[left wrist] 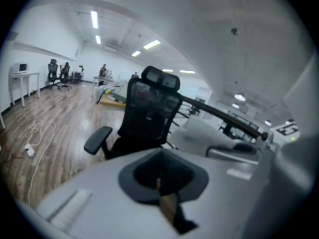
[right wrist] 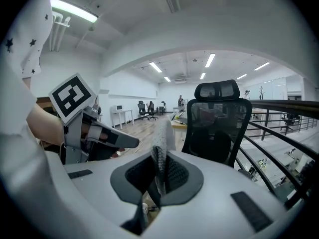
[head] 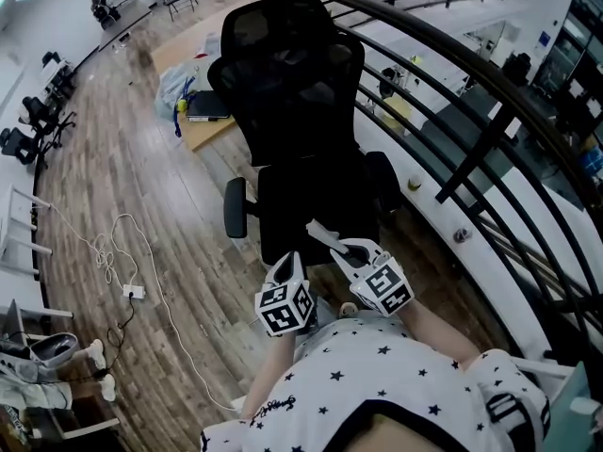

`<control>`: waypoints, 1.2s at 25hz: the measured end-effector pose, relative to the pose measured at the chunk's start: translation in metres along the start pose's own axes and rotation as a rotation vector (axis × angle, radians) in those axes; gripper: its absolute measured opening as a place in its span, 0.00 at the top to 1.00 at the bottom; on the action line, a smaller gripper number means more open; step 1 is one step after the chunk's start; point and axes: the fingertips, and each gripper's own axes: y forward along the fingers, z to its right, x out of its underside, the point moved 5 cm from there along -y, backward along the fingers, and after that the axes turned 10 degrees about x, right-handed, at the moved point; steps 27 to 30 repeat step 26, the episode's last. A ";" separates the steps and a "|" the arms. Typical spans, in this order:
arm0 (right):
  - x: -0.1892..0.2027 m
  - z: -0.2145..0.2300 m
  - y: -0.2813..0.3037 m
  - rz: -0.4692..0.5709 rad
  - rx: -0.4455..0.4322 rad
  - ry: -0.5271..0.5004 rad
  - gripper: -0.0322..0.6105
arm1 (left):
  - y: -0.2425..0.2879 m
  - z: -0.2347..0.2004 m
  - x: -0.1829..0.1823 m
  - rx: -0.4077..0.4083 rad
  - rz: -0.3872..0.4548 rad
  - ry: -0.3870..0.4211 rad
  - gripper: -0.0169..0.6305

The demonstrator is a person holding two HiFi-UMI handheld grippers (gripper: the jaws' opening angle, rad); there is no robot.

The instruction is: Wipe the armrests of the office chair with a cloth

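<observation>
A black mesh office chair (head: 292, 111) stands in front of me on the wood floor. Its left armrest (head: 236, 207) and right armrest (head: 382, 179) both show. My right gripper (head: 332, 243) hovers over the front of the seat, shut on a grey cloth (head: 315, 228); the cloth (right wrist: 162, 143) stands up between its jaws. My left gripper (head: 288, 262) is just left of it, near the seat's front edge, shut and empty. In the left gripper view the chair (left wrist: 149, 118) and its left armrest (left wrist: 97, 139) are a short way ahead. Neither gripper touches an armrest.
A dark metal railing (head: 490, 130) curves close along the chair's right side. White cables and a power strip (head: 134, 291) lie on the floor to the left. A wooden table (head: 203, 130) with bags stands behind the chair. More chairs (head: 33, 121) sit far left.
</observation>
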 end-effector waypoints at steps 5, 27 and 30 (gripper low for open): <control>-0.004 -0.001 -0.005 0.016 0.025 -0.012 0.91 | -0.003 0.002 0.001 0.013 0.000 0.014 0.96; -0.008 -0.001 0.004 0.021 0.029 0.017 0.91 | -0.004 -0.012 -0.004 -0.003 0.005 -0.005 0.96; -0.008 -0.001 0.004 0.021 0.029 0.017 0.91 | -0.004 -0.012 -0.004 -0.003 0.005 -0.005 0.96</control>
